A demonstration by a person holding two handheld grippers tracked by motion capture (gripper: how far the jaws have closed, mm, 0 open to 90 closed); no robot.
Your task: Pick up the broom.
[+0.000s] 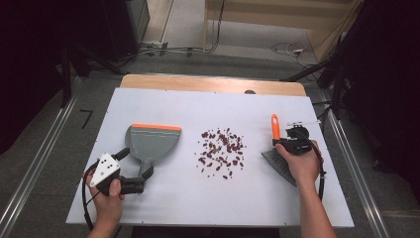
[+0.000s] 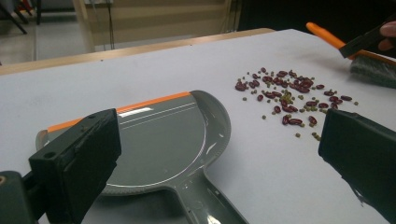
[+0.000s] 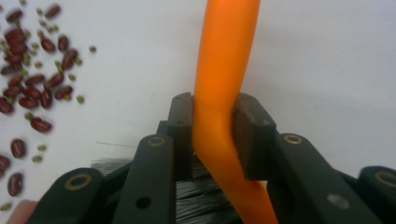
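Right hand-held gripper point(image 3: 212, 135) is clamped on the brush point(image 3: 224, 70) handle, right of the beans point(image 1: 221, 152). Left hand-held gripper point(image 2: 219, 154), jaws apart, sits near the dustpan point(image 1: 151, 141) handle on the surface point(image 1: 163, 106).

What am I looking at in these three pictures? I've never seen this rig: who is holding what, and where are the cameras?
No robot arm here: a person holds a two-jaw tool in each hand. The high view looks down on a white table from above the person. The other two cameras ride on the tools and look along their black jaws.

In the middle lies a scatter of red and small green beans. To its left lies a grey dustpan with an orange edge.

The left gripper is open, its jaws spread on either side of the dustpan's handle, not clamping it. The right gripper is shut on the orange handle of a brush with grey bristles, right of the beans.
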